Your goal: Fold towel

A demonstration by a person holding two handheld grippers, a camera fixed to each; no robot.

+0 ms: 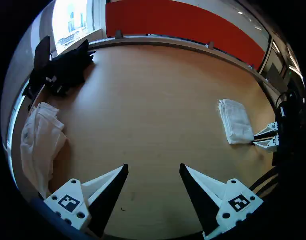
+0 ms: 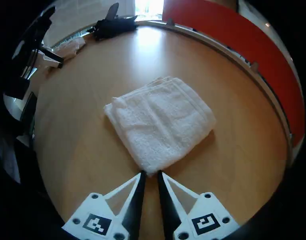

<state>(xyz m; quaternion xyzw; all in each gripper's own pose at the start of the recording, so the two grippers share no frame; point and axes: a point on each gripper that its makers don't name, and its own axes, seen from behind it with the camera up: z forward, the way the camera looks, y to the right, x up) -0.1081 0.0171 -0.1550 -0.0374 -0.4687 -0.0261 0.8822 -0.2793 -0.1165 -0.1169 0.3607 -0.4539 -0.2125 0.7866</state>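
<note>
A white towel [image 2: 161, 120], folded into a thick square, lies flat on the wooden table [image 2: 233, 160]. My right gripper [image 2: 151, 174] is at its near corner, and the fingers are closed to a narrow gap with that corner pinched between the tips. In the left gripper view the same towel [image 1: 235, 120] lies at the far right, with the right gripper [image 1: 255, 141] touching its near end. My left gripper [image 1: 153, 166] hovers wide open over bare table, far from the towel and holding nothing.
A loose pile of white cloth [image 1: 39, 140] lies at the table's left edge. A black bundle [image 1: 69, 66] sits in the far left corner, beside a dark chair. A red panel [image 1: 181, 22] runs behind the table's curved far rim.
</note>
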